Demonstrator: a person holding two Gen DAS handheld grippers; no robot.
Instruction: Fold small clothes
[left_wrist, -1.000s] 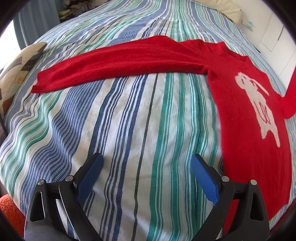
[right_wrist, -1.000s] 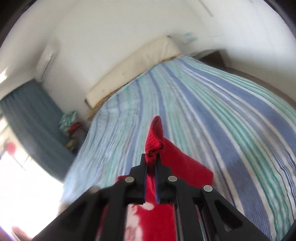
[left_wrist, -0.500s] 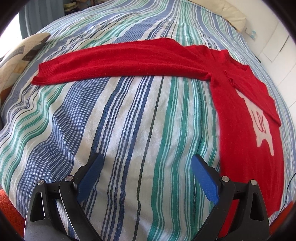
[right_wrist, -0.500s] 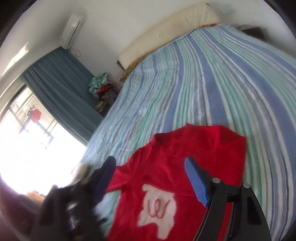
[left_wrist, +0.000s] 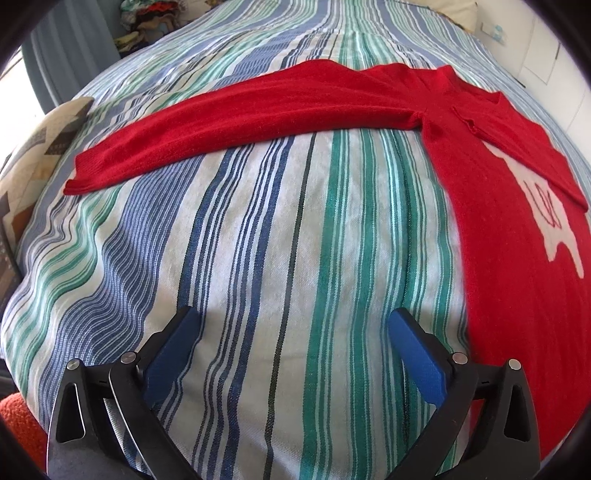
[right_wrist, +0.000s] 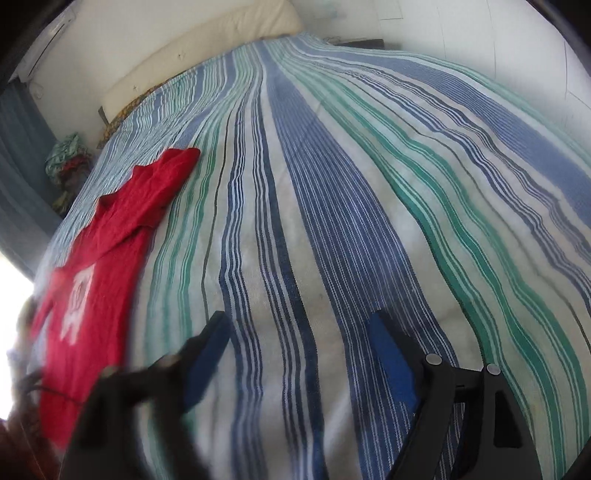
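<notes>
In your left wrist view, your left tongs (left_wrist: 293, 332) sit at the bottom of the frame with jaws wide apart and nothing between them, above the striped bedspread (left_wrist: 258, 240). The red sweater (left_wrist: 517, 229) lies flat on the bed at the right of the frame, one sleeve (left_wrist: 240, 129) stretched out across the upper middle toward the left, the other folded diagonally over the white chest print. A patterned pillow (left_wrist: 33, 162) sits at the left edge. If you pinch that long sleeve near the cuff alone, the slack knit will likely sag and drag the shoulder askew; grabbing bedspread with it would ruck the cover under the fold. In your right wrist view, your right tongs (right_wrist: 299, 328) are also spread and empty, the left finger blurred, with the sweater at the left of the frame, well apart from them. The bed runs to a cream pillow (right_wrist: 207, 48) at the upper left, with white walls, a blue curtain (right_wrist: 18, 147) and a pile of clothes (right_wrist: 68, 158) at the left edge.
</notes>
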